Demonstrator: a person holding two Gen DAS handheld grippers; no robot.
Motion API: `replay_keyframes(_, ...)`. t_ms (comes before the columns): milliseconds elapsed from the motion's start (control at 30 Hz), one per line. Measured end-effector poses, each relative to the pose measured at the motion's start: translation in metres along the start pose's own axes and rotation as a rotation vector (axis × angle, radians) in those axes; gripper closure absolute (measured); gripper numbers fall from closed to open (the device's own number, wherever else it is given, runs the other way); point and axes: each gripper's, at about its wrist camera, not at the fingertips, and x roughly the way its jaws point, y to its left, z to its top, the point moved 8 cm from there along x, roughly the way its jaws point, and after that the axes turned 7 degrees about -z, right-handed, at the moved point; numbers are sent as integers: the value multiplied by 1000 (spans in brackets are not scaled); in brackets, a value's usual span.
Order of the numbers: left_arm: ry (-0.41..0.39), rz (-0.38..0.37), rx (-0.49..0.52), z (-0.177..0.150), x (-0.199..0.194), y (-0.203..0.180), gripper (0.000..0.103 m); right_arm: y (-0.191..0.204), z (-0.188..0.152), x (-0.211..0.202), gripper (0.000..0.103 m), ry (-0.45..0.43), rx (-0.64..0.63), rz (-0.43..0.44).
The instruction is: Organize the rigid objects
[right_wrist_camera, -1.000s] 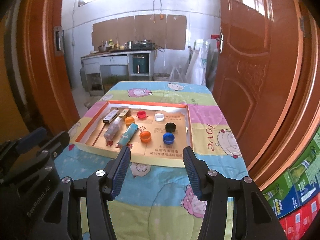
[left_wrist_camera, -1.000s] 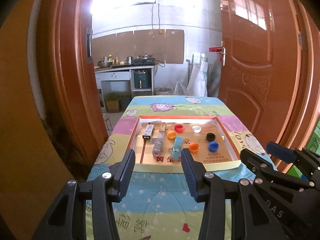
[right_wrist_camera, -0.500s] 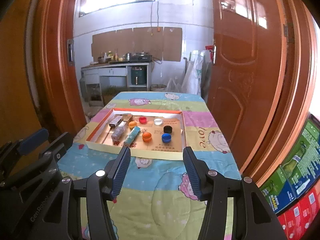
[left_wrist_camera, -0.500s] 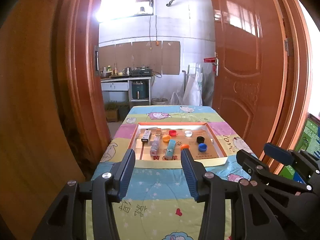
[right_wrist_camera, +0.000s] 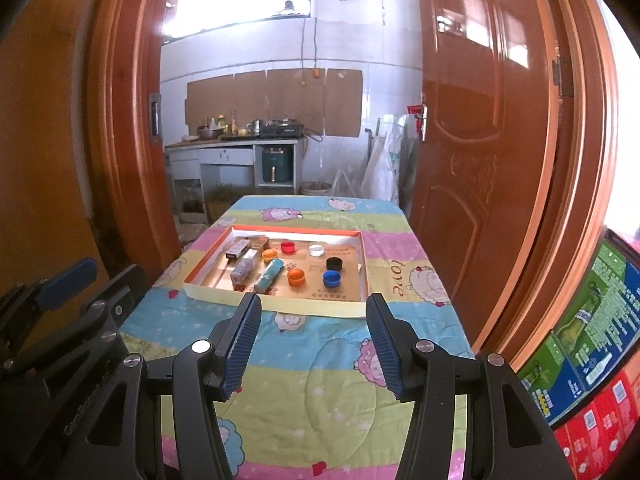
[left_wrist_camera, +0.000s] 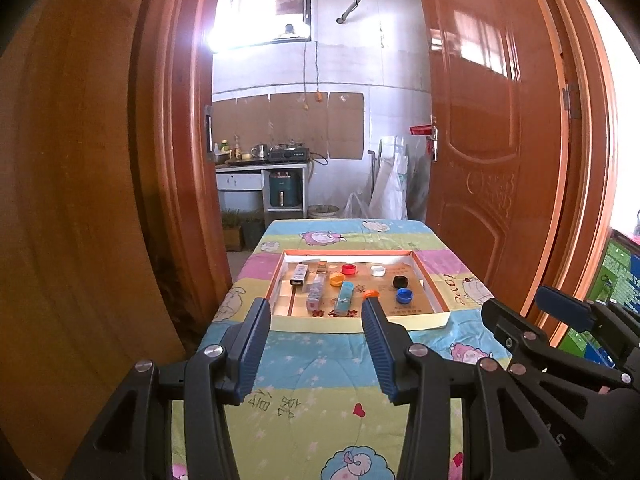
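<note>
A shallow orange-rimmed cardboard tray [left_wrist_camera: 431, 286] [right_wrist_camera: 363, 264] lies on a table with a colourful quilted cover [left_wrist_camera: 320, 368] [right_wrist_camera: 320, 360]. In it sit several bottle caps: red [right_wrist_camera: 287, 247], white [right_wrist_camera: 316, 250], black [right_wrist_camera: 334, 263], blue [right_wrist_camera: 331, 278] and two orange [right_wrist_camera: 296, 276]. To their left lie a teal tube [right_wrist_camera: 269, 276], a clear packet [right_wrist_camera: 244, 271] and small boxes [right_wrist_camera: 238, 249]. My left gripper [left_wrist_camera: 316, 334] and right gripper [right_wrist_camera: 312, 332] hang open and empty over the near end of the table, well short of the tray.
Orange wooden doors [left_wrist_camera: 492, 140] flank the table on both sides. Beyond the table are a kitchen counter with pots [right_wrist_camera: 240, 136] and white sacks [right_wrist_camera: 384, 172]. Green and red cartons [right_wrist_camera: 592, 360] are stacked at the lower right.
Both grippers have drawn back from the tray and risen a little; the tray now looks smaller and farther away. The jaws have kept the same width.
</note>
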Motion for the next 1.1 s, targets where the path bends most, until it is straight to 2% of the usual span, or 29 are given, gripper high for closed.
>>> replay_keyframes(1100,-15,8,-5,-3,-9,5,56,8,-2,-12,46,-19,-8,8)
